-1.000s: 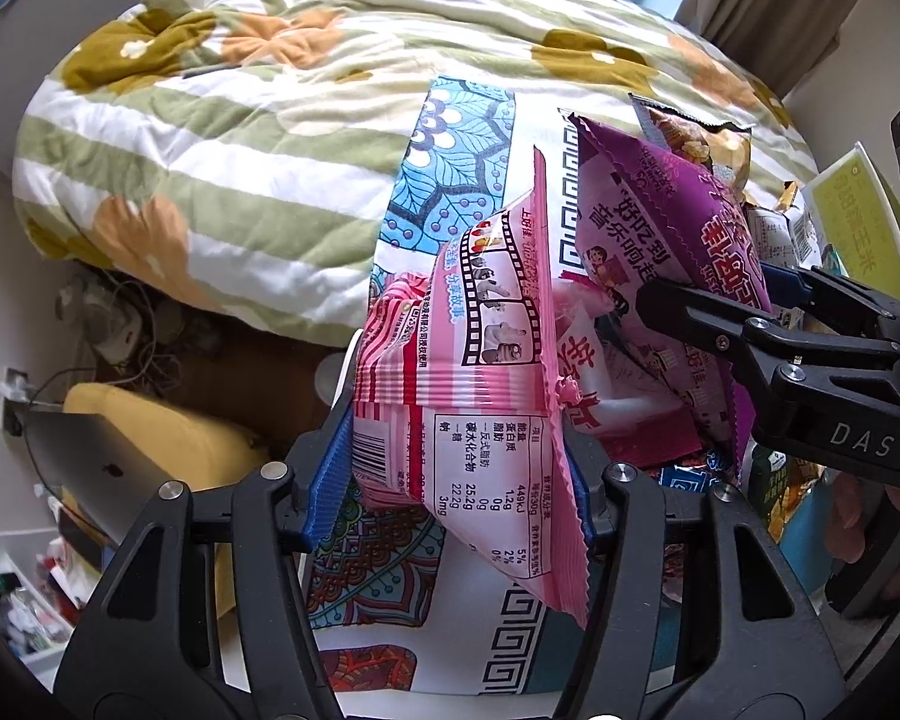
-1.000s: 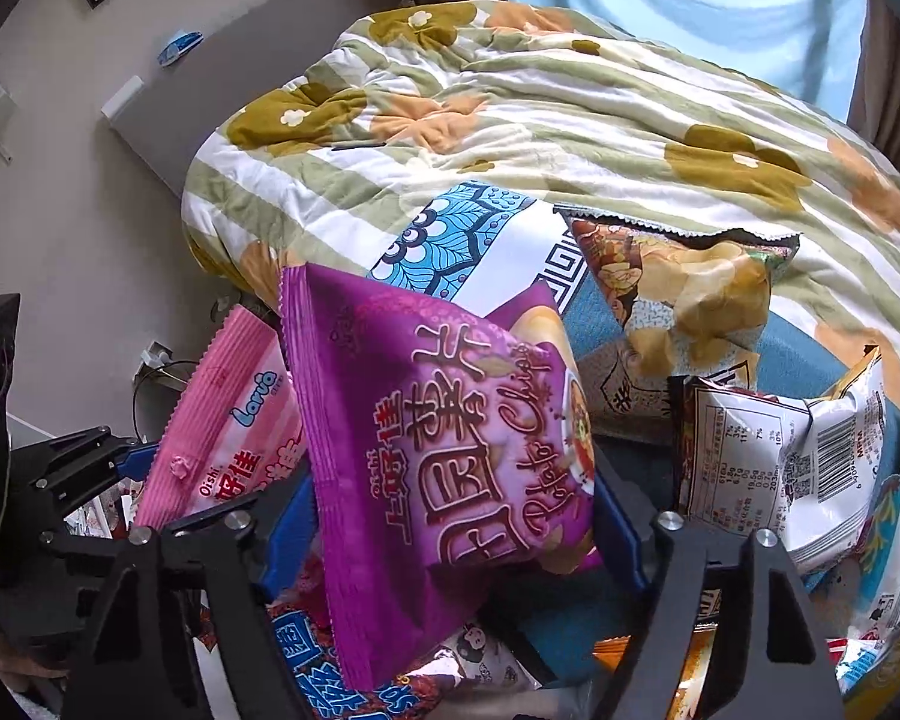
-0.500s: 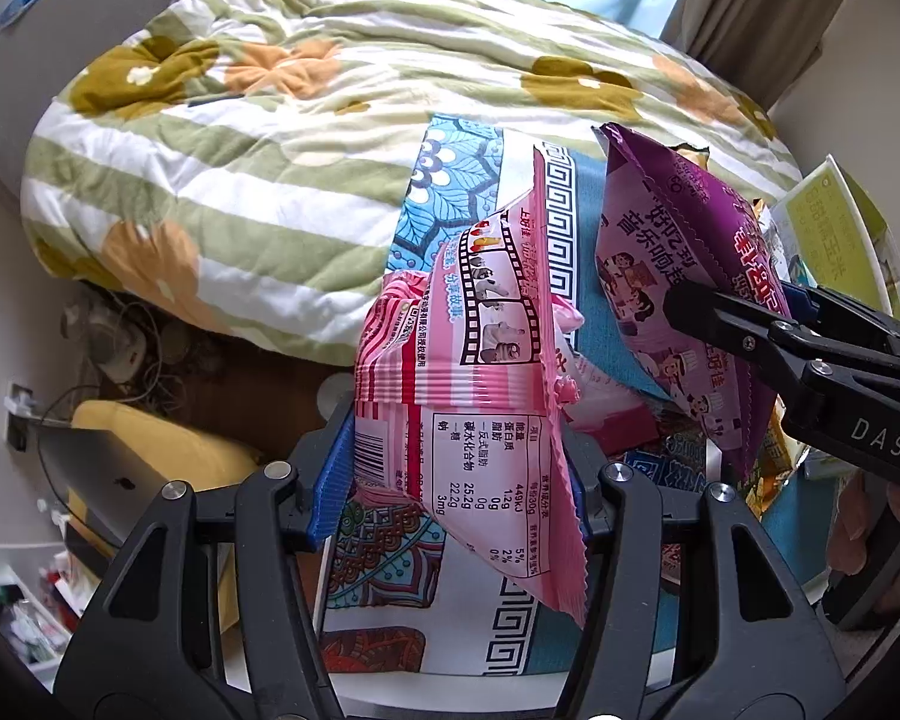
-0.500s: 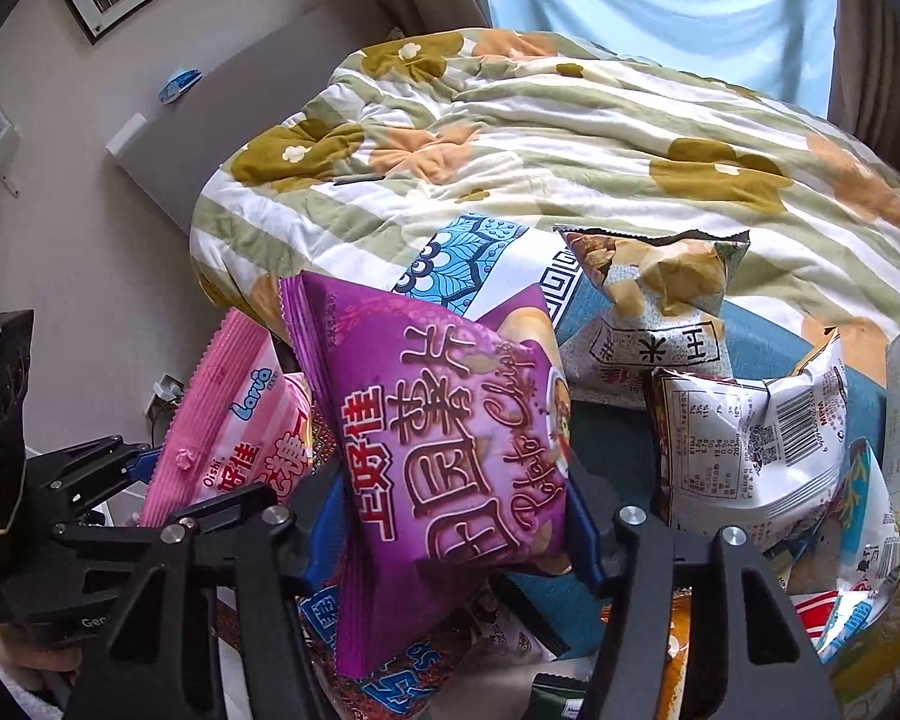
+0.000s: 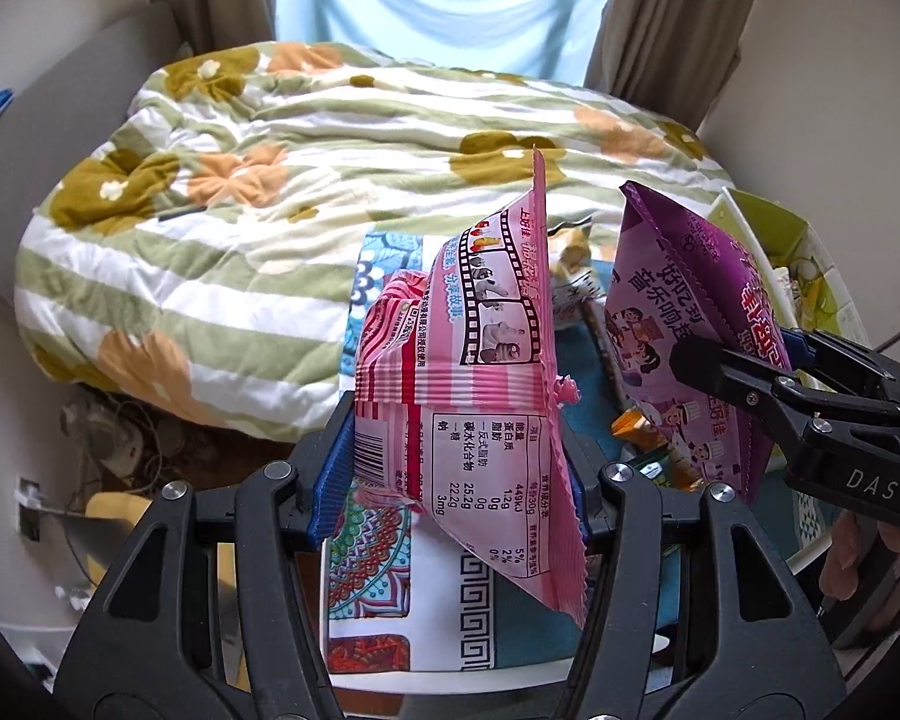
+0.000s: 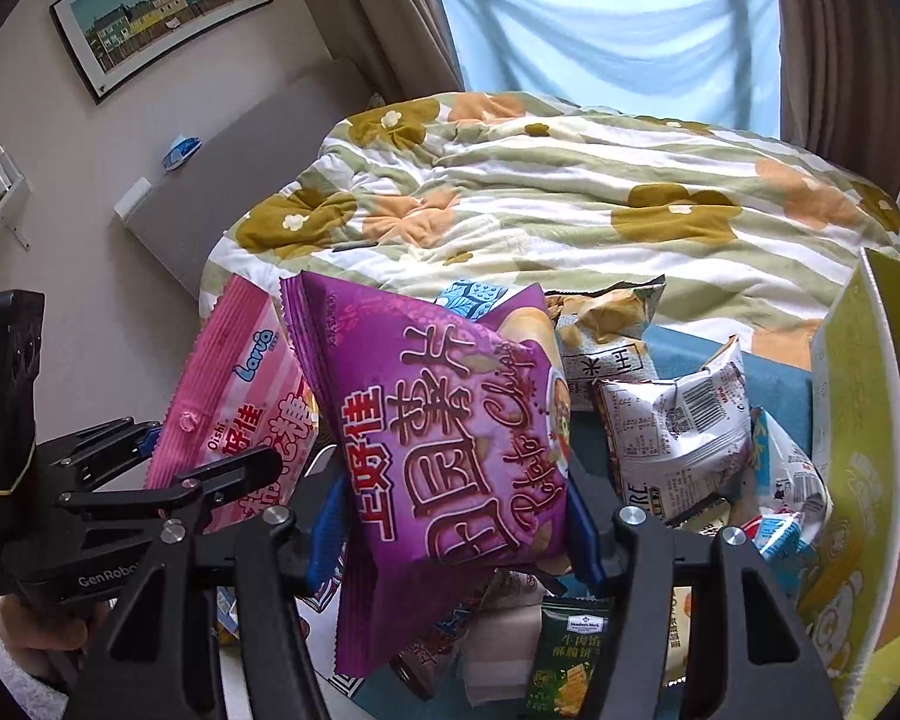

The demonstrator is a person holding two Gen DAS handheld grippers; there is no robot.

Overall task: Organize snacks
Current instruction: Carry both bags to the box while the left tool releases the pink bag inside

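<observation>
1. Right now my left gripper [image 5: 459,480] is pinching the pink snack bag [image 5: 480,378] between its blue pads, which press on the lower part of the bag by the barcode and nutrition panel.
2. That pink bag stands nearly upright in the air, with one sealed edge pointing up toward the bed and a lower corner hanging past the fingers.
3. My right gripper [image 6: 453,525] is clamped on the purple chip bag [image 6: 444,450], its blue pads squeezing the bag's lower half from both sides.
4. I hold the purple bag tilted, its top corner leaning left, with its printed front facing the right wrist camera.
5. The two bags hang side by side and close together, the pink one on the left; I cannot tell whether they touch.
6. Both are lifted above a patterned cloth [image 5: 390,576] that carries a heap of other snacks.
7. Below and to the right of the purple bag lie a white packet [image 6: 678,438] with a barcode, a brown packet [image 6: 606,330] and a dark green packet [image 6: 570,654].
8. At the far right stands a yellow-green box [image 6: 858,480] with its flap up.
9. Behind everything is a bed with a flowered quilt [image 6: 570,210].
</observation>
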